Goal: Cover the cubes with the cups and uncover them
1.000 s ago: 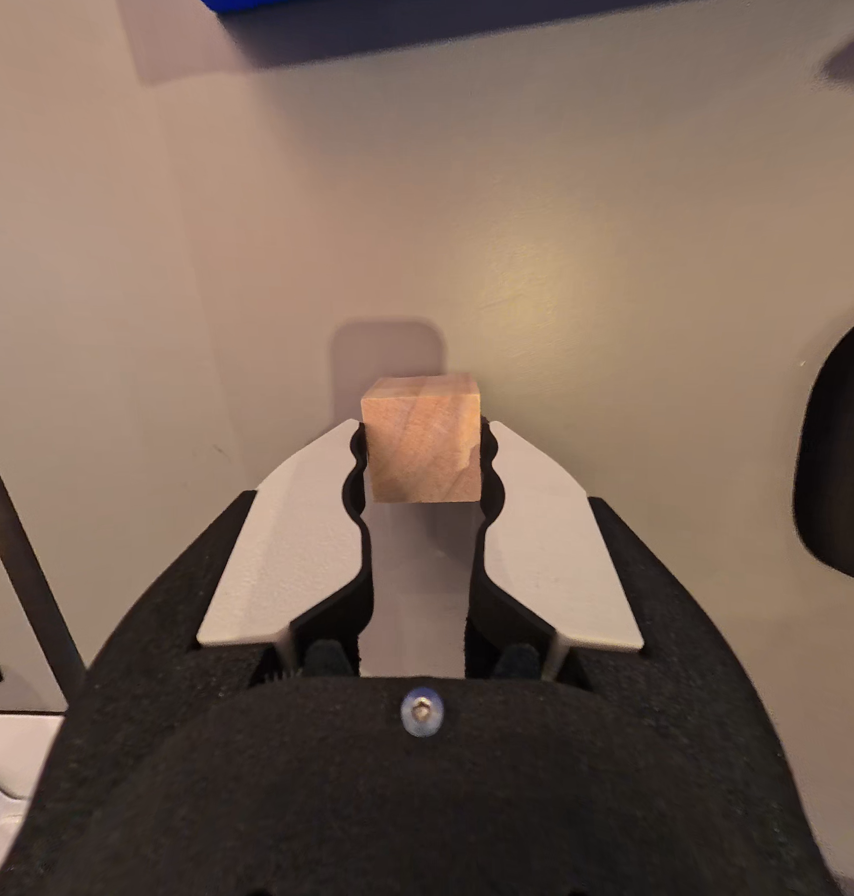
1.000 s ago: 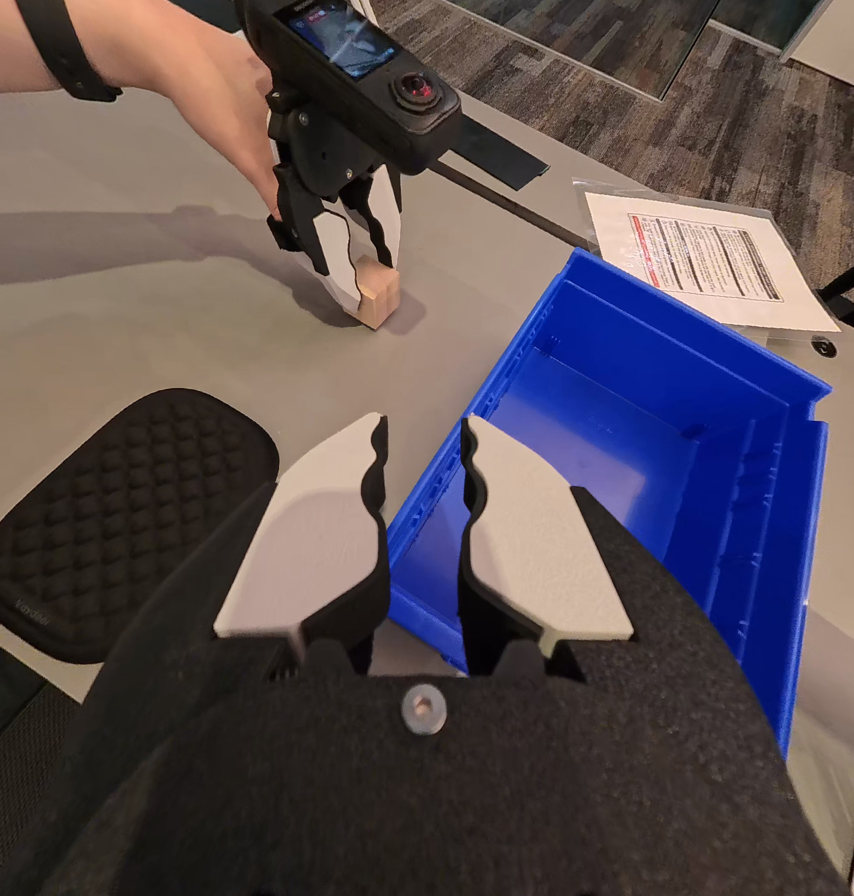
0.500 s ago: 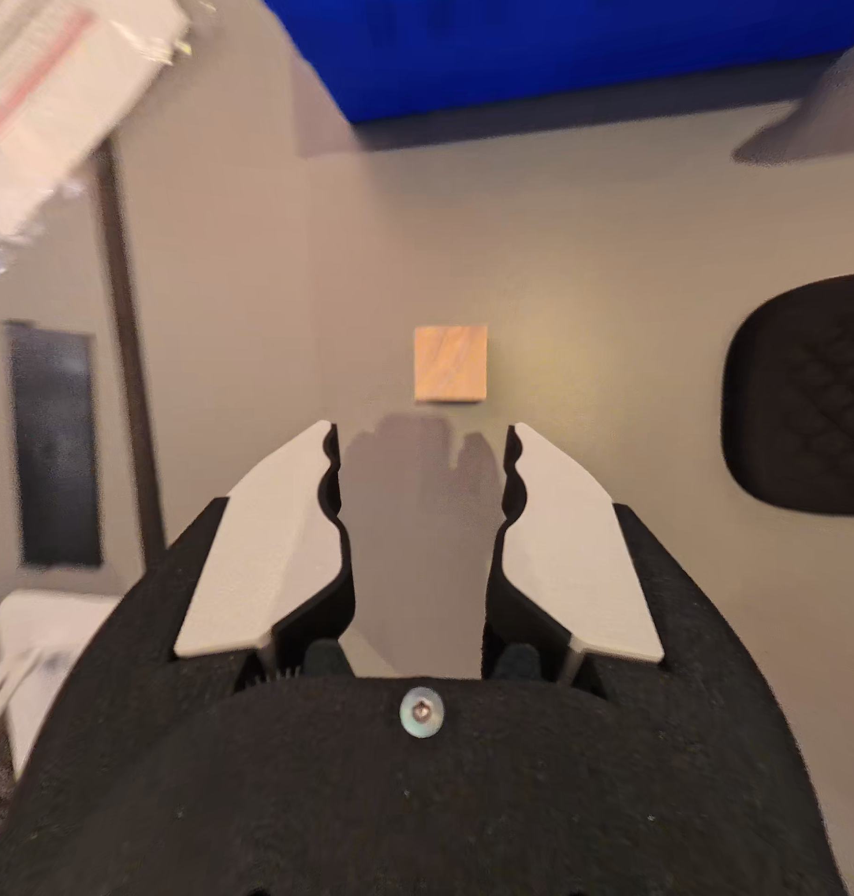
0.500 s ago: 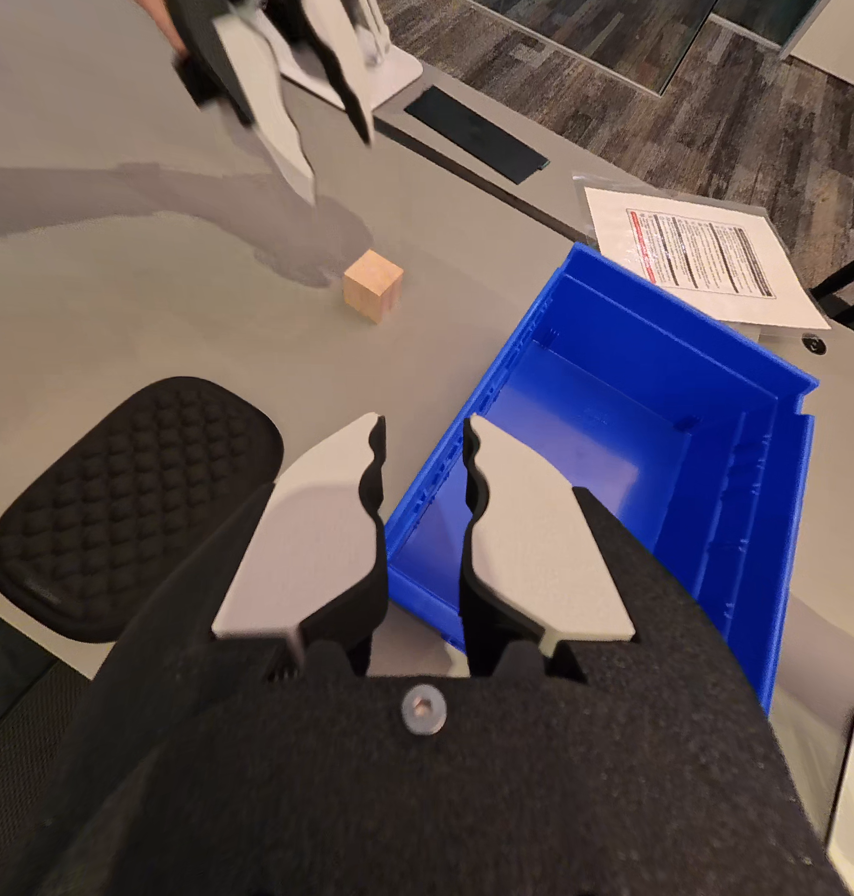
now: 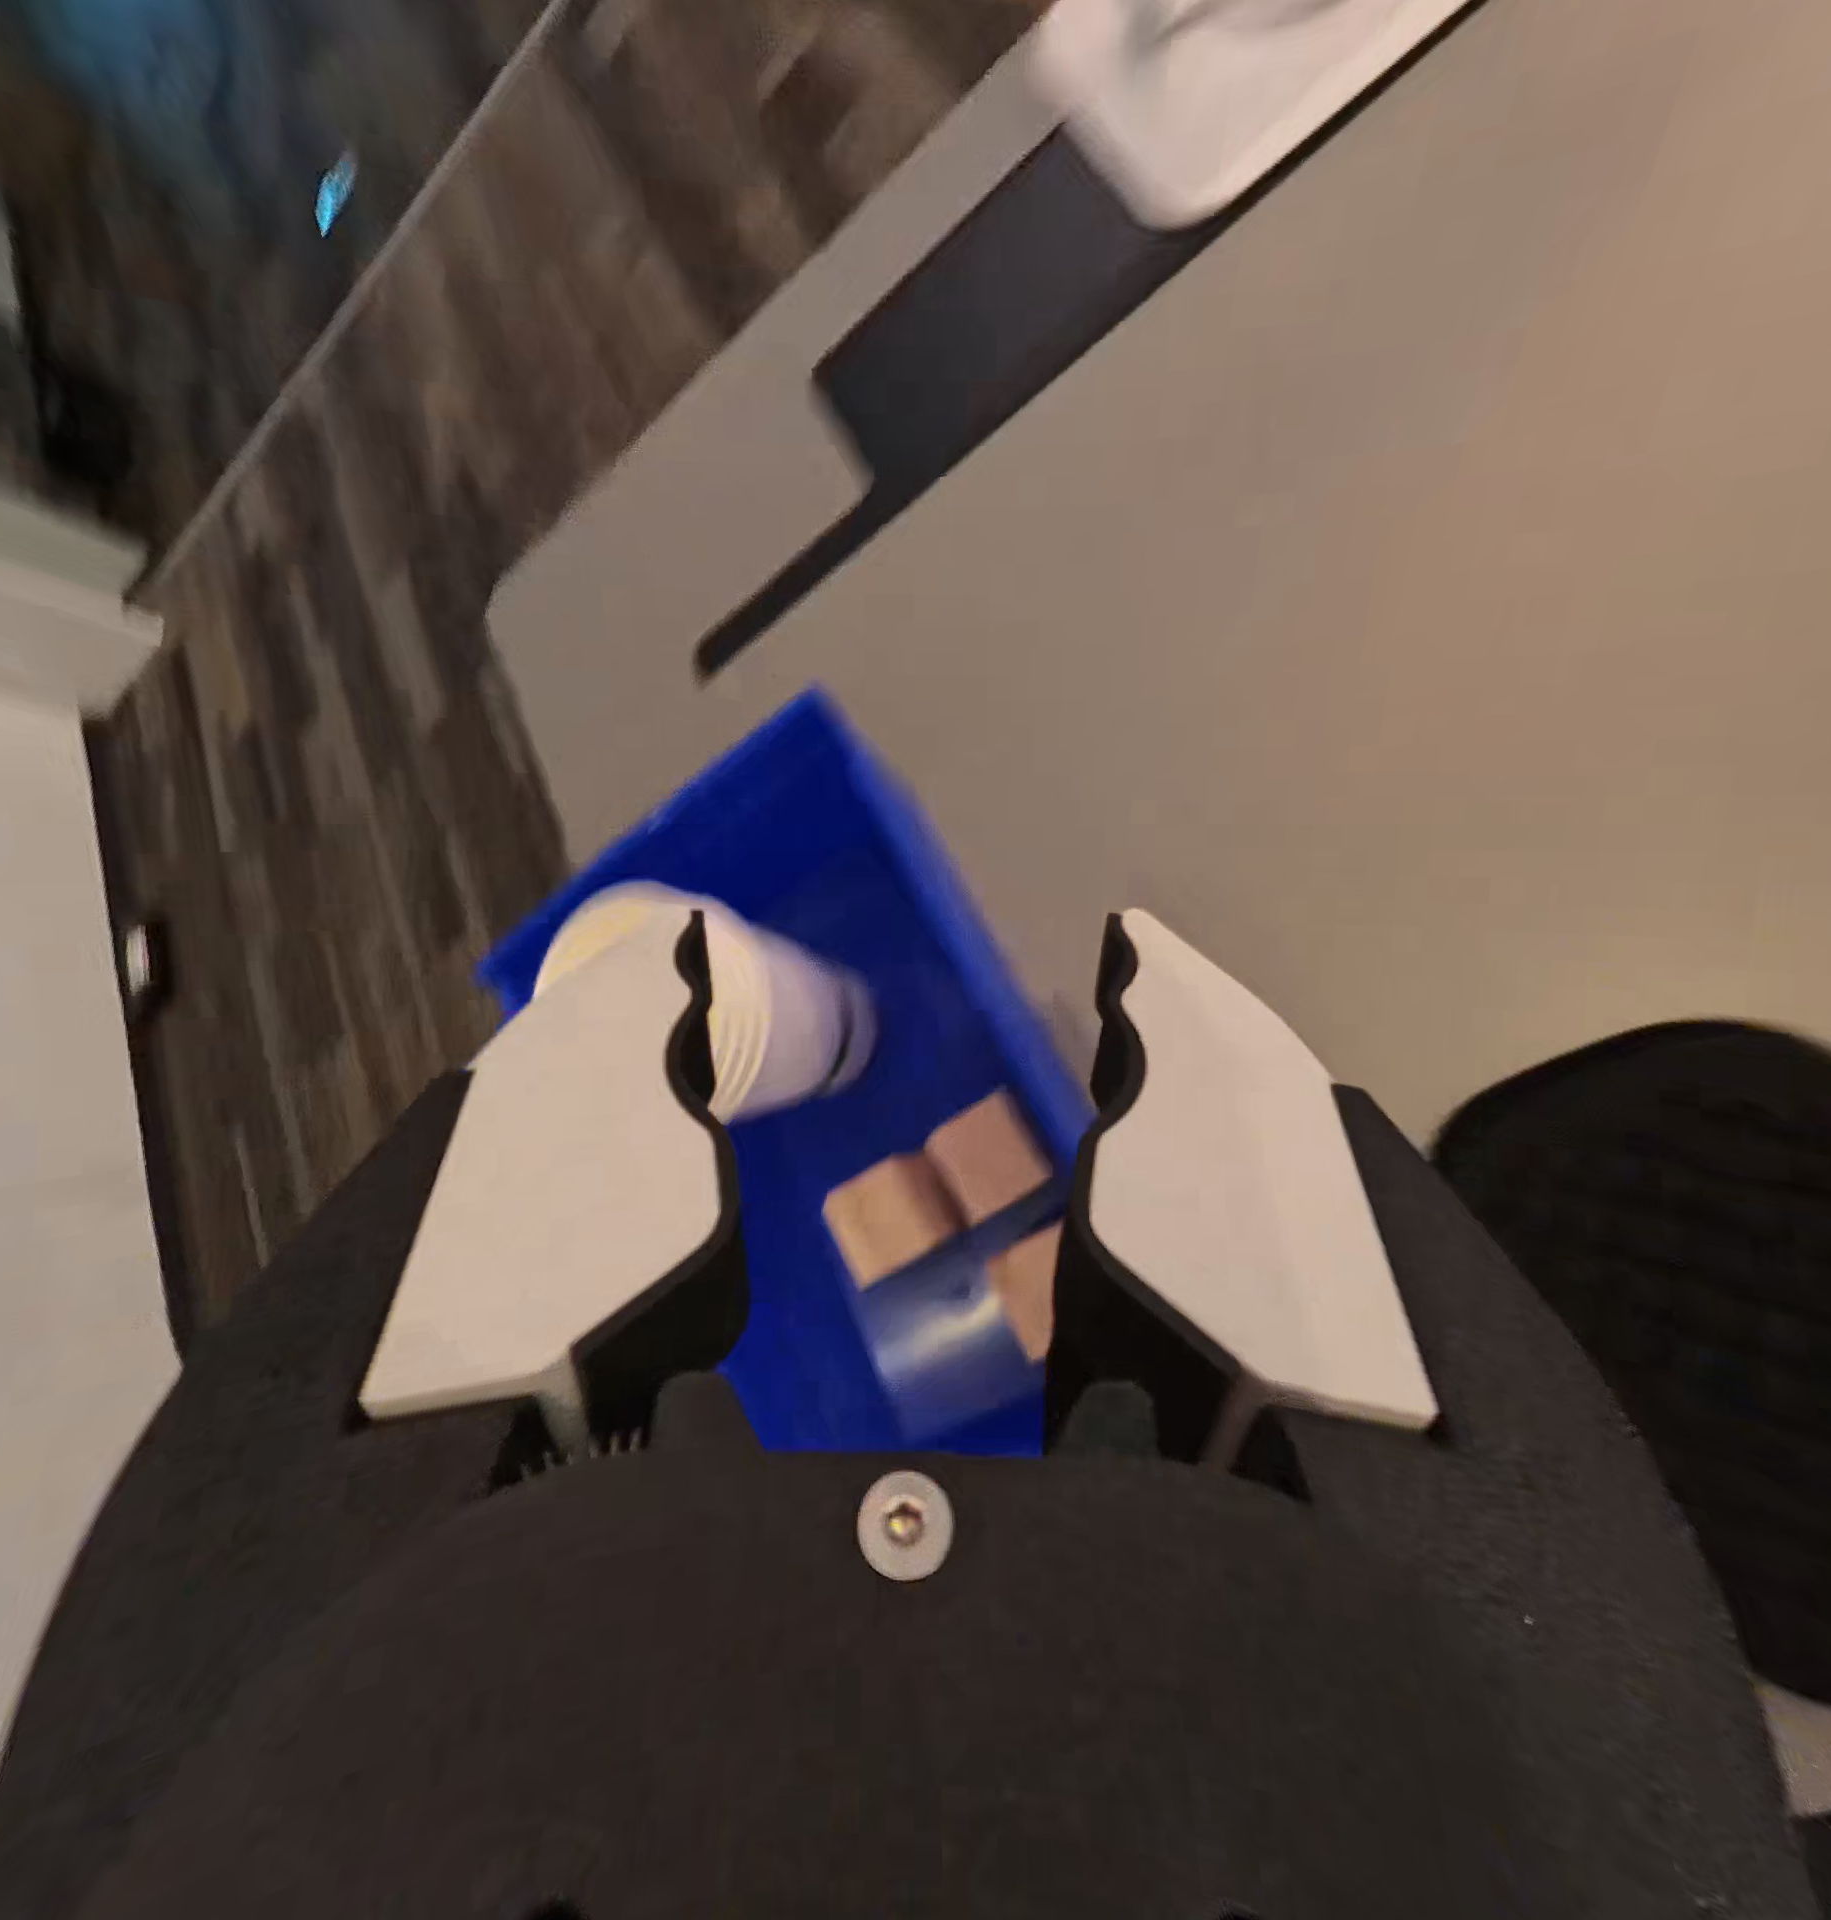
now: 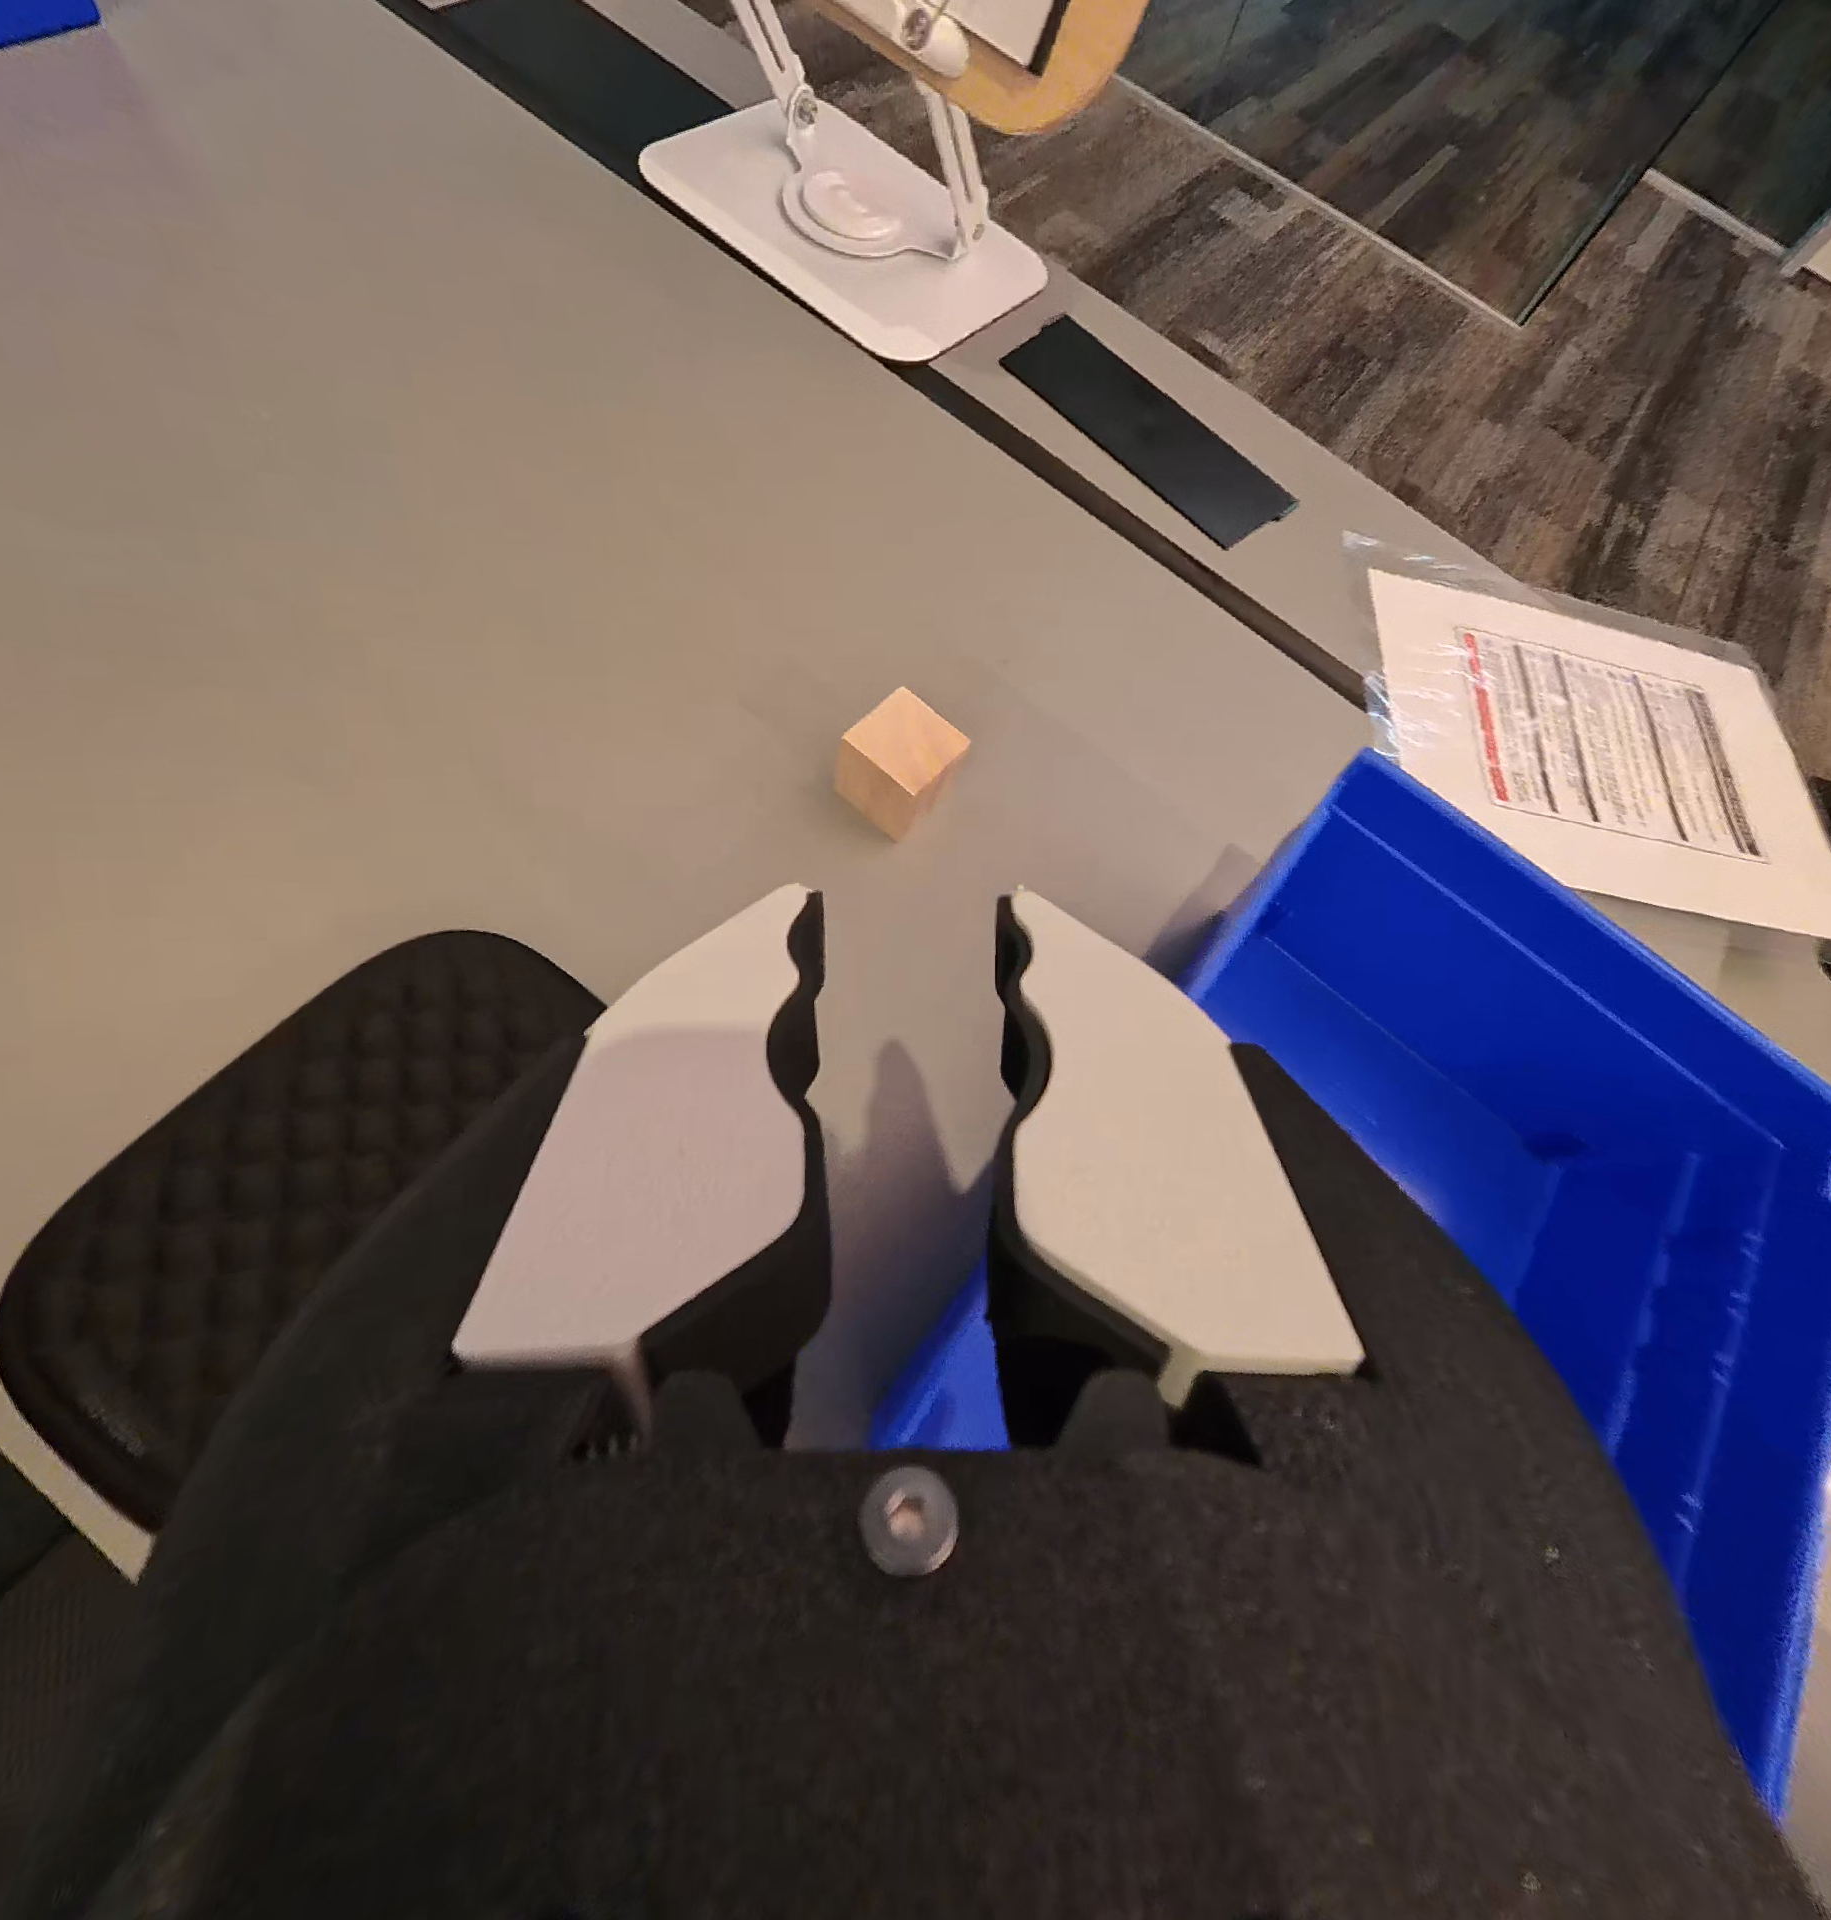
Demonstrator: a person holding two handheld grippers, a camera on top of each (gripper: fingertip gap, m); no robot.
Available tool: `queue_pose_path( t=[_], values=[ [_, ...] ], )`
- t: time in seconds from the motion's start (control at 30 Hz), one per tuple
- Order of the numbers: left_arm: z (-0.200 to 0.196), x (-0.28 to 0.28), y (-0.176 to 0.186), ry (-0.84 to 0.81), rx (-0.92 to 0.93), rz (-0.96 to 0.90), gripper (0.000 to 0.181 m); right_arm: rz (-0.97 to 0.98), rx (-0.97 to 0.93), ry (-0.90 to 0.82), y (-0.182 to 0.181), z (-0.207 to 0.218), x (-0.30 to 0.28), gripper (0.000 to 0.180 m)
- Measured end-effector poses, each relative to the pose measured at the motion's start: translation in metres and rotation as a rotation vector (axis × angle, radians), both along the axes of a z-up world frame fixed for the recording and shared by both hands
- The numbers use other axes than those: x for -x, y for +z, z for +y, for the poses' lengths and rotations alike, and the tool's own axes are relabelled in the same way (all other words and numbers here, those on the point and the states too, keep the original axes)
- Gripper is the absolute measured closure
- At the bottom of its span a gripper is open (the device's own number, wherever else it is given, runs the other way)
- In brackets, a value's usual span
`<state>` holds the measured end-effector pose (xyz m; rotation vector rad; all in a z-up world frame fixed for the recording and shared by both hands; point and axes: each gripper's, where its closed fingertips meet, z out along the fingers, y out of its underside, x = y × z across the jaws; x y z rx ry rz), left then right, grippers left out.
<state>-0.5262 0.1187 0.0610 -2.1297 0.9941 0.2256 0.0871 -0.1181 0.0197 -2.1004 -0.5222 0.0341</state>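
Wooden and pale, one cube (image 6: 903, 761) sits alone on the grey counter (image 6: 371, 540), well in from the far edge, beside the near corner of an empty blue bin (image 6: 1513, 1049). My right gripper (image 6: 909, 925) hangs short of it, jaws a little apart and holding nothing.

My left gripper (image 5: 895, 961) has its jaws spread wide, also empty, over a second blue bin (image 5: 849, 821) near a counter edge. The left wrist view is motion-blurred, but I make out a white cup (image 5: 786, 1029) lying on its side in that bin, with more wooden cubes (image 5: 942, 1195) bunched toward the near end. I cannot tell whether it is one cup or a nested stack.

No cube is covered yet; I judge the step is fetching a cup. It looks thin-walled and light, so it will likely dent under a hard squeeze and slip on its smooth taper. I would pinch it gently across the body near the closed base, where the wall is stiffest. The cube is rigid, with flat faces offering an easy hold, but light enough for a descending rim to knock aside.
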Motion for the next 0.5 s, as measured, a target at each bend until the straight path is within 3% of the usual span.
queue_pose_path(
  t=[0.13,0.3,0.5],
  values=[
    [0.007,0.09,-0.055,0.268,0.107,-0.104,0.115,-0.015,0.027,0.029,-0.005,0.013,0.022,0.148],
    [0.009,0.119,-0.125,0.422,0.321,-0.354,0.112,-0.079,0.046,0.036,-0.003,0.021,0.037,0.147],
    [0.004,0.14,-0.165,0.499,0.427,-0.259,0.112,-0.061,0.03,0.036,0.003,0.017,0.044,0.147]
  ],
)
